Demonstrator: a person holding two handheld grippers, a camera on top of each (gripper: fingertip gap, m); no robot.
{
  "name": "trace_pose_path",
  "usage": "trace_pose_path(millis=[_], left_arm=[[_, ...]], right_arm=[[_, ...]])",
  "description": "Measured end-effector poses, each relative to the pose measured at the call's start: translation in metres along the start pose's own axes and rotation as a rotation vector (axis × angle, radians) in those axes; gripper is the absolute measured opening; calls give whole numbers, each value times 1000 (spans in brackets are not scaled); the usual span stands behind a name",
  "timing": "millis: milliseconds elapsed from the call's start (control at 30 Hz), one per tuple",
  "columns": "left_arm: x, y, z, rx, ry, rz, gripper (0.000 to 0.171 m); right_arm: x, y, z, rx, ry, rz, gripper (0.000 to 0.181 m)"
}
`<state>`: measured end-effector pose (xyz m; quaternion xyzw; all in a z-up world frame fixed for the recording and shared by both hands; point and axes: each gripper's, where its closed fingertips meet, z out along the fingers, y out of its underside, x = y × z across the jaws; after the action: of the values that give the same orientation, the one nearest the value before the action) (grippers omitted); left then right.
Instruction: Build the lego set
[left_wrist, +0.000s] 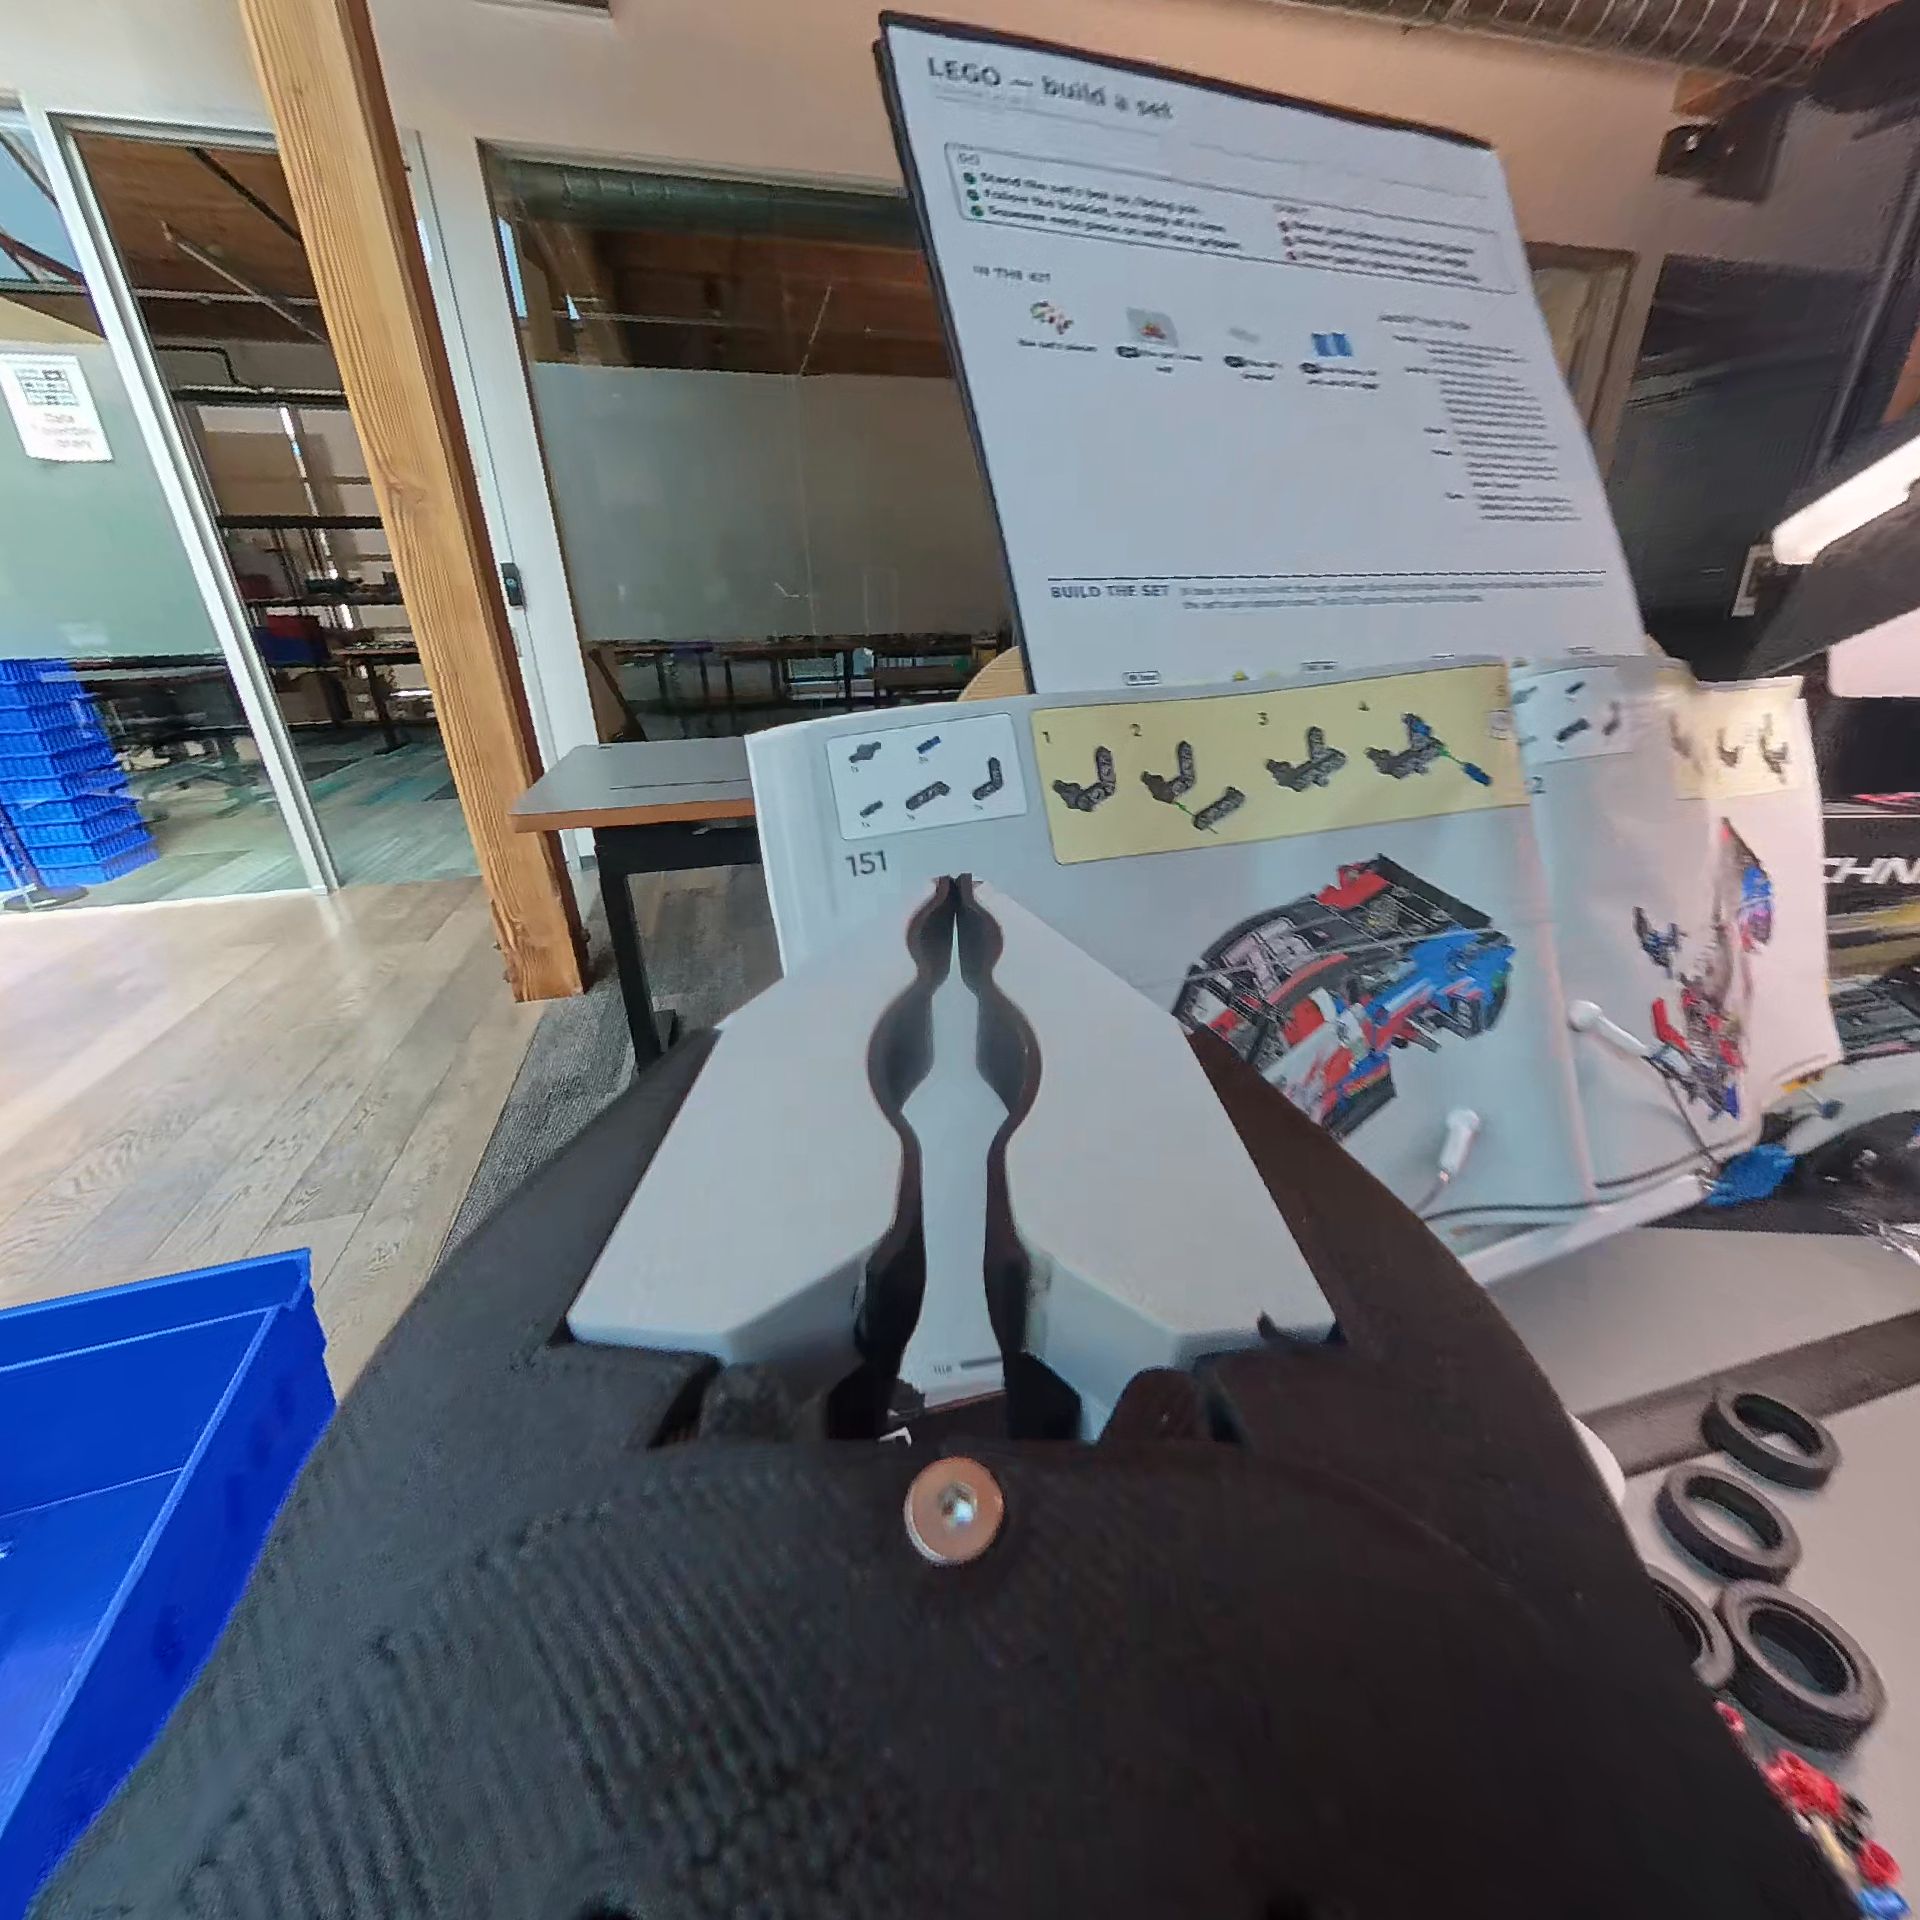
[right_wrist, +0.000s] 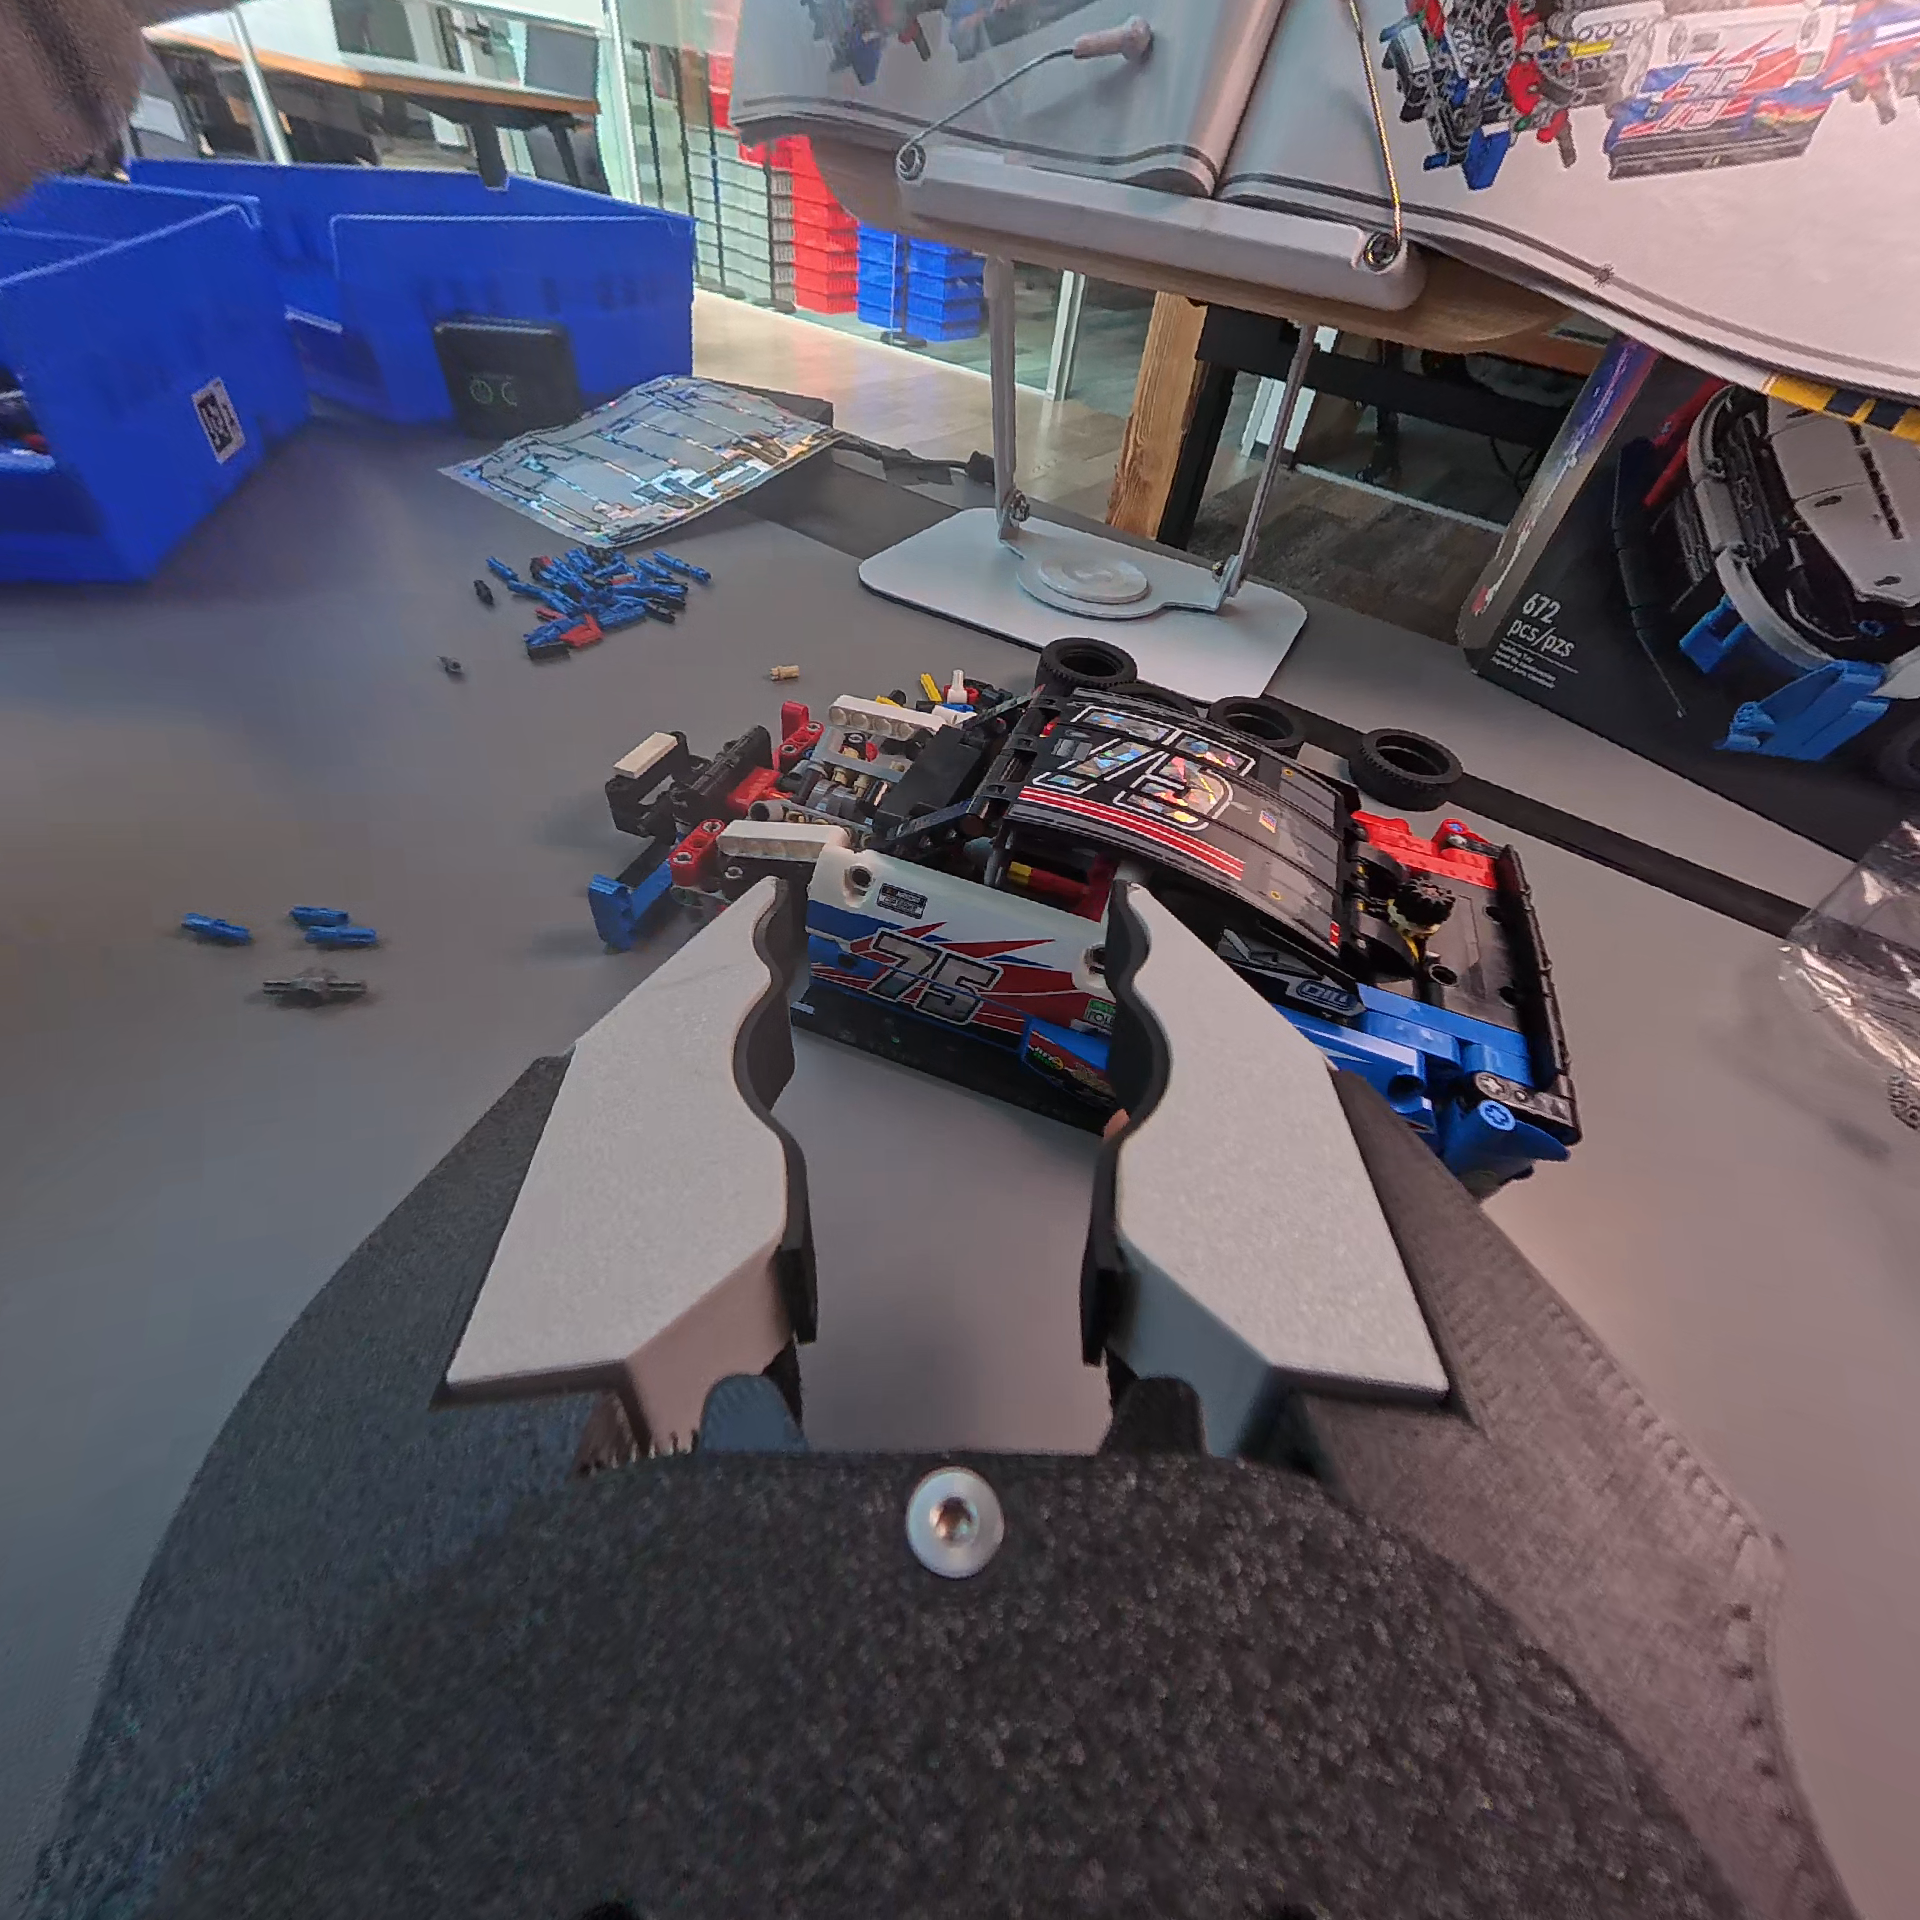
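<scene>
My left gripper (left_wrist: 956, 885) is shut, its fingertips meeting with nothing visible between them. It is raised in front of the open instruction booklet (left_wrist: 1247, 935) on a stand. My right gripper (right_wrist: 951, 914) is open wide and low over the grey table (right_wrist: 260, 1143). Its fingertips (right_wrist: 774, 914) stand at either end of the white, blue and red side panel of the part-built lego race car (right_wrist: 1143, 831). I cannot tell whether the pads touch the panel. The car lies on the table with its black roof facing up.
Black tyres (right_wrist: 1403, 764) lie behind the car and show in the left wrist view (left_wrist: 1766, 1444). A pile of blue pins (right_wrist: 597, 603), three blue pins (right_wrist: 312, 925) and a dark connector (right_wrist: 312, 987) lie left. Blue bins (right_wrist: 135, 364), sticker sheet (right_wrist: 644, 468), stand base (right_wrist: 1081, 592), set box (right_wrist: 1714, 571). About 50 cm separates my left fingertips from my right.
</scene>
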<state>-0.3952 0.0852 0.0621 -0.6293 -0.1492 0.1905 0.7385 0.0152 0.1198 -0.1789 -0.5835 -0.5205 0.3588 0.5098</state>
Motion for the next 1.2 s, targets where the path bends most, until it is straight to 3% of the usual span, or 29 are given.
trace_pose_path(millis=[133, 267, 700, 867, 1033, 1200], left_arm=[[-18, 12, 47, -59, -30, 6, 0], [-22, 21, 70, -70, -31, 38, 0], [-21, 27, 73, -101, -11, 102, 0], [23, 61, 33, -239, 180, 295, 0], [74, 166, -58, -683, 596, 446, 0], [66, 239, -142, -1037, 749, 563, 10]], right_arm=[[4, 1, 0, -3, 14, 1, 58], [7, 1, -1, -1, 22, 5, 57], [8, 4, 1, -11, 11, 24, 58], [8, -2, -3, 11, 8, 26, 58], [4, -10, -7, 34, -4, 7, 58], [2, -14, -9, 47, -12, -4, 57]])
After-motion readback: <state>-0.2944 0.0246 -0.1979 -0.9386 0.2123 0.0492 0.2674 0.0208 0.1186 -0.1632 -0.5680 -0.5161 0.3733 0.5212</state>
